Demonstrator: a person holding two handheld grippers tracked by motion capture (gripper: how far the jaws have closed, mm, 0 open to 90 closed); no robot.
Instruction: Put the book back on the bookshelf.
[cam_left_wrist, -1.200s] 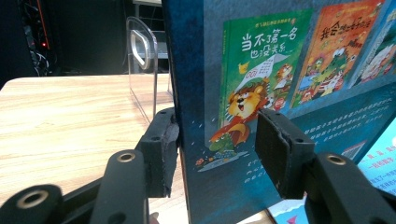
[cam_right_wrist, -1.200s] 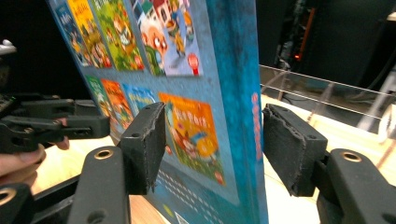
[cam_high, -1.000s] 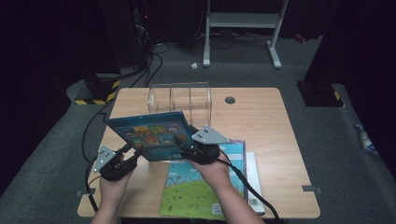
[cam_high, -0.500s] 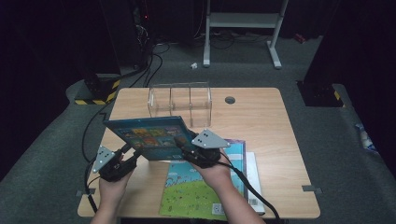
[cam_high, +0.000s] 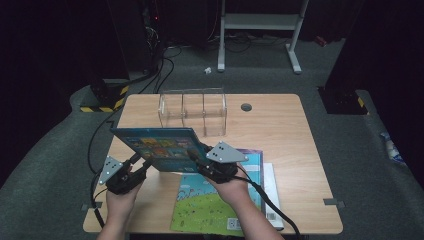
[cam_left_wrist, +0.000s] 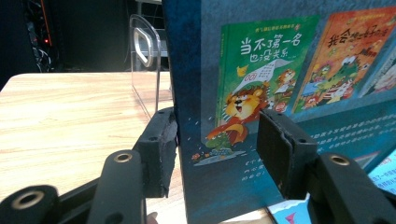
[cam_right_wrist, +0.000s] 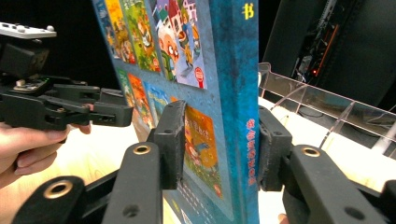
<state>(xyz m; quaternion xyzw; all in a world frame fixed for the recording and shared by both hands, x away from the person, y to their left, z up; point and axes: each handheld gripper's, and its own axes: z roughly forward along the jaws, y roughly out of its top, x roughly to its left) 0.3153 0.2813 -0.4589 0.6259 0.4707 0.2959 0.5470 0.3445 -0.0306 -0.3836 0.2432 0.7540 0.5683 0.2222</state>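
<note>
The right tongs (cam_right_wrist: 217, 144) are clamped on the spine edge of a blue picture book (cam_high: 160, 147), held up off the bench (cam_high: 280, 125). The left tongs (cam_left_wrist: 217, 154) straddle the book's other edge with jaws parted, one pad touching the cover and the other apart. Beyond both tongs stands a clear acrylic rack (cam_high: 192, 111); under the right tongs lies a green-covered book (cam_high: 210, 205).

Both forearms reach forward side by side; the left gripper (cam_high: 131, 174) sits with jaws parted, the right gripper (cam_high: 202, 159) with jaws closed, level with it
</note>
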